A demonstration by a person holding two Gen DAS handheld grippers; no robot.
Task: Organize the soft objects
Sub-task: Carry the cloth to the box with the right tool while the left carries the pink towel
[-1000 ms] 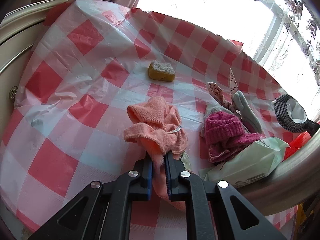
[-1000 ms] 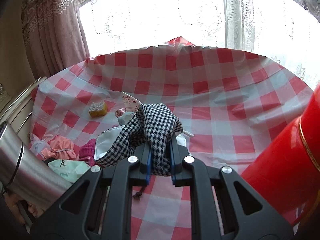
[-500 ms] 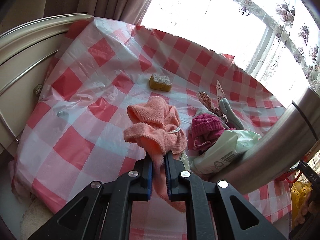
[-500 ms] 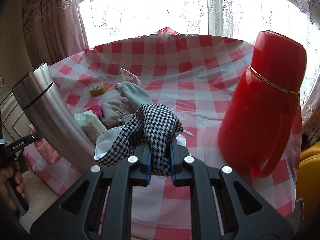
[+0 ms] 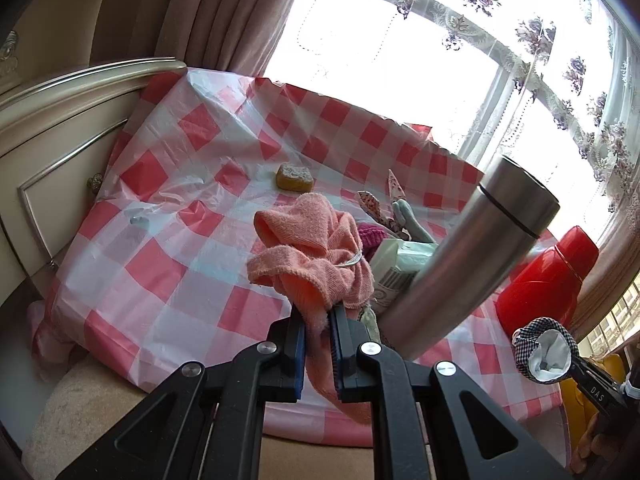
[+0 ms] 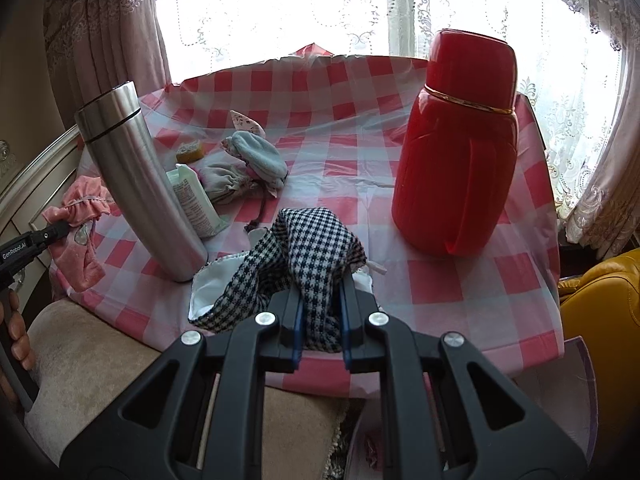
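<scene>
My left gripper (image 5: 318,322) is shut on a pink towel cloth (image 5: 312,252) and holds it off the table's near edge; it also shows in the right wrist view (image 6: 80,216). My right gripper (image 6: 320,312) is shut on a black-and-white checked cloth (image 6: 304,252) with white lining, held above the table's front edge; it shows in the left wrist view (image 5: 544,350). On the red-checked tablecloth (image 6: 360,168) lie grey-blue mittens (image 6: 248,164), a magenta knit hat (image 5: 370,234), a patterned cloth (image 5: 394,192) and a yellow sponge (image 5: 294,178).
A steel flask (image 6: 136,180) stands at the front left and a red thermos jug (image 6: 460,152) at the right. A wet-wipes pack (image 6: 196,200) leans by the flask. A beige cushion (image 6: 80,360) is below, a cabinet (image 5: 52,152) on the left, a yellow seat (image 6: 600,320) on the right.
Both grippers have pulled back and up from the table with their cloths still held. The flask and the red jug have come fully into view.
</scene>
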